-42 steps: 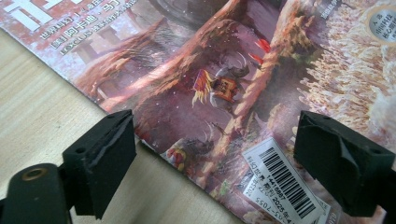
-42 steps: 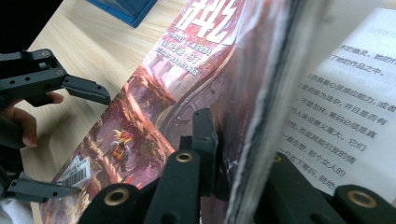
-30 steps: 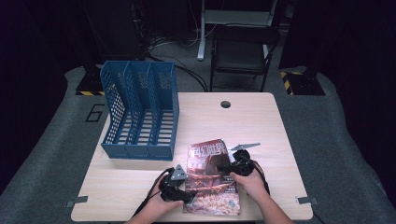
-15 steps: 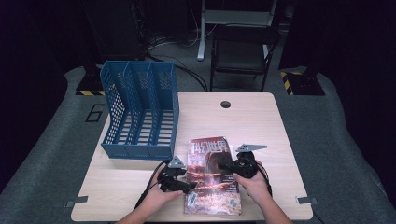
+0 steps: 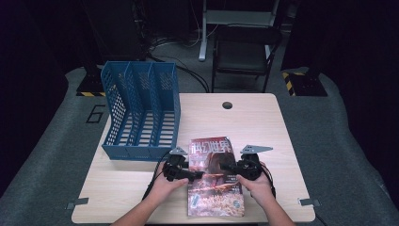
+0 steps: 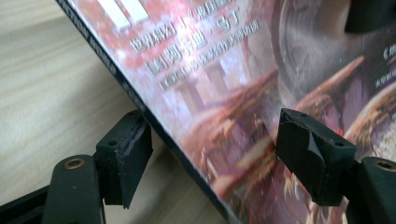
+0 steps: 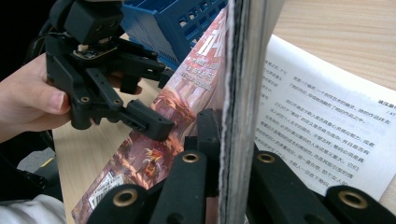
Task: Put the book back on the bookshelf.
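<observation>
A magazine [image 5: 214,186] with a red cover lies near the table's front edge, its right side lifted. My right gripper [image 5: 227,167] is shut on the edge of the cover and top pages; in the right gripper view the jaws [image 7: 233,135] clamp that page block upright, over an open page of text [image 7: 322,126]. My left gripper [image 5: 196,175] is open at the magazine's left edge. In the left gripper view [image 6: 217,149] one jaw is beside the spine and the other over the cover [image 6: 224,84], with neither pad pressing on it.
A blue three-slot file rack [image 5: 141,110] stands at the table's back left, close behind the left hand. A round cable hole [image 5: 227,104] sits at the back middle of the wooden table [image 5: 282,141]. A black chair [image 5: 244,52] stands beyond the table.
The left hand has slid away from the person along the magazine's left edge. The right hand has raised the magazine's right side a little.
</observation>
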Demonstrator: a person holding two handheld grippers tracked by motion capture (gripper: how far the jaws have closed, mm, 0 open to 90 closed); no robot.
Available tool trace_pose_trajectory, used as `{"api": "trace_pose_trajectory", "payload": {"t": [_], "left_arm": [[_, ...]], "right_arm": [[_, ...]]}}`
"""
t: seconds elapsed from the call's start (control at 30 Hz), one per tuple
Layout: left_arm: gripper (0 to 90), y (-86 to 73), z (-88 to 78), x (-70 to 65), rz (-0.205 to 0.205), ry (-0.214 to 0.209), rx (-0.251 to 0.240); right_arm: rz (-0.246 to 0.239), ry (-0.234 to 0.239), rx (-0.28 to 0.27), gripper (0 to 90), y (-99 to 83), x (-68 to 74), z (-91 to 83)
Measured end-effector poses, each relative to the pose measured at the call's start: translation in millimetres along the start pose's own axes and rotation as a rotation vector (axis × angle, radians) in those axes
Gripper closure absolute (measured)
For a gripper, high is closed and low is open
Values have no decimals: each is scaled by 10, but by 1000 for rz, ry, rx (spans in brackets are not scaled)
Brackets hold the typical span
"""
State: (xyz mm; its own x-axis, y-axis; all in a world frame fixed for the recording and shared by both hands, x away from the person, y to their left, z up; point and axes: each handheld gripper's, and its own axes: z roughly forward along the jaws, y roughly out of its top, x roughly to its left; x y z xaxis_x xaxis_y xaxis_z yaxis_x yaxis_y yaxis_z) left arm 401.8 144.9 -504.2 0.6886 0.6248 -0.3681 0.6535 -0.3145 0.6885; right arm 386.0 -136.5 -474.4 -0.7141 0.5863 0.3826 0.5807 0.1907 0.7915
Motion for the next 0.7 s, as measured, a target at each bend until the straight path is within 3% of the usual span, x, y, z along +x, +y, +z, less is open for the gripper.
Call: {"api": "trace_pose_trajectory", "payload": {"t": [0.07, 0.13, 0.33, 0.7], "left_arm": [[310, 33, -4, 5, -4, -20, 17], [328, 46, -14, -1, -8, -11, 23], [459, 40, -129, 21, -41, -15, 2], [652, 66, -289, -43, -27, -16, -31]], "right_arm": [[-1, 4, -1, 880, 1, -1, 2], [0, 9, 0, 880, 1, -7, 5], [14, 36, -6, 879, -1, -31, 12], [41, 34, 11, 872, -3, -59, 49]]}}
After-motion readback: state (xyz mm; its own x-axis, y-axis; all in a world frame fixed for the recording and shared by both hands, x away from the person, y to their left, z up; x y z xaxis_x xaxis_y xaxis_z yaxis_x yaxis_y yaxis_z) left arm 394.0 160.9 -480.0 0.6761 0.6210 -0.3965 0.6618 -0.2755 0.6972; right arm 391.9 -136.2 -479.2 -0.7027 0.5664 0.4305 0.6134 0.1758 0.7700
